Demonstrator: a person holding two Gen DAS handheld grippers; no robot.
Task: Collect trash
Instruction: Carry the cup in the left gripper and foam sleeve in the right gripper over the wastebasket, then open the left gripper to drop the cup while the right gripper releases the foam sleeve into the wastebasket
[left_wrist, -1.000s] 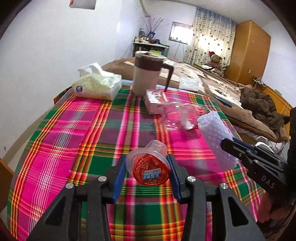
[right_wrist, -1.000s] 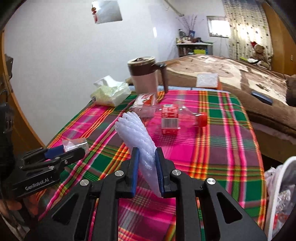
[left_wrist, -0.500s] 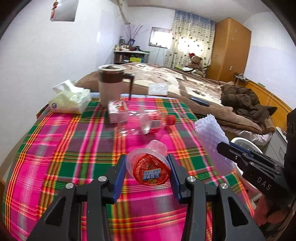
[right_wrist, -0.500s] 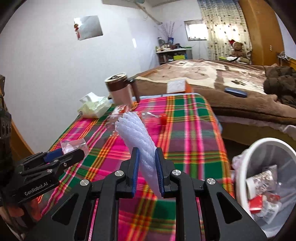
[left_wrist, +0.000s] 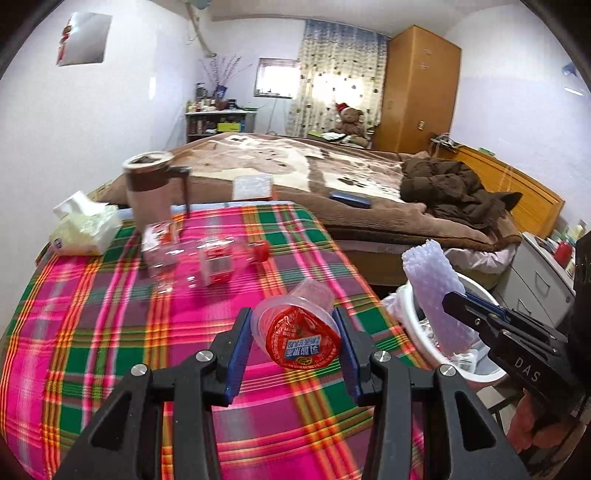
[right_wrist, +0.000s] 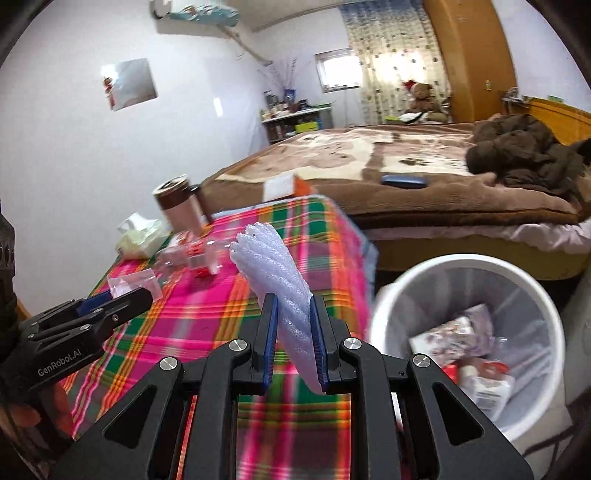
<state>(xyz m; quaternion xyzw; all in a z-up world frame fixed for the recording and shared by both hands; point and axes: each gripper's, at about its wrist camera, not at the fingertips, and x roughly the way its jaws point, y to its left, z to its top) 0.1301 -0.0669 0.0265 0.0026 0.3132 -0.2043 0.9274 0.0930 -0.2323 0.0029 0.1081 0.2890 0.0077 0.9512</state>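
Note:
My left gripper (left_wrist: 291, 325) is shut on a clear plastic cup with a red foil lid (left_wrist: 297, 328), held above the plaid tablecloth (left_wrist: 110, 332). My right gripper (right_wrist: 291, 321) is shut on a white foam net sleeve (right_wrist: 273, 266), held over the table's right edge beside the white trash bin (right_wrist: 469, 332). The bin holds wrappers and stands on the floor to the right. In the left wrist view the sleeve (left_wrist: 432, 291) stands over the bin's rim (left_wrist: 406, 295). A crushed clear bottle with a red cap (left_wrist: 210, 258) lies on the table.
A brown lidded mug (left_wrist: 147, 188), a tissue pack (left_wrist: 85, 225) and a red-and-white carton (left_wrist: 159, 236) stand at the table's far side. A bed (left_wrist: 332, 177) with a brown blanket lies behind the table. A wooden wardrobe (left_wrist: 417, 88) stands at the back.
Both grippers have swung right with their loads. The trash bin has come into fuller view, and the foam sleeve is now beside its rim.

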